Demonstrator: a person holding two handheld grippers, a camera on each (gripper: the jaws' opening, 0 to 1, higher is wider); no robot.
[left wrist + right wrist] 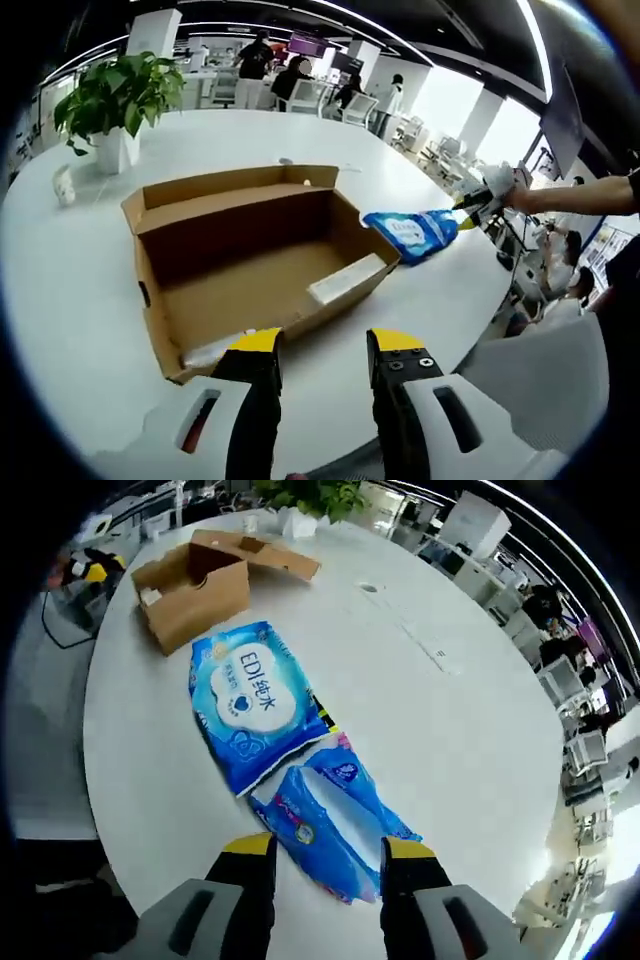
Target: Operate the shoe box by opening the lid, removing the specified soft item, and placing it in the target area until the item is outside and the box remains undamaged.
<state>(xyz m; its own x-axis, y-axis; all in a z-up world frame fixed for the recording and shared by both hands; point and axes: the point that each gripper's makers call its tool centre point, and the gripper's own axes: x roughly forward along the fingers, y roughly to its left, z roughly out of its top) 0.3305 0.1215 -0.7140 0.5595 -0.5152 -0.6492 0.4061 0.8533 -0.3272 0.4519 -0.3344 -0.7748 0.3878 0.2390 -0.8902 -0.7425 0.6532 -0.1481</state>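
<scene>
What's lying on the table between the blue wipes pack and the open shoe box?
Nothing; in the right gripper view, bare white table separates wipes pack from shoe box.

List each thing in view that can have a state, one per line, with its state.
Shoe box: lid open, standing on the table, inside bare apart from a pale strip by one wall.
Blue wipes pack: outside the box, hanging stretched from the right gripper.
Right gripper: fingers shut on the wipes pack.
Left gripper: fingers open, holding nothing, at the box's near edge.
Potted plant: upright on the table.
</scene>
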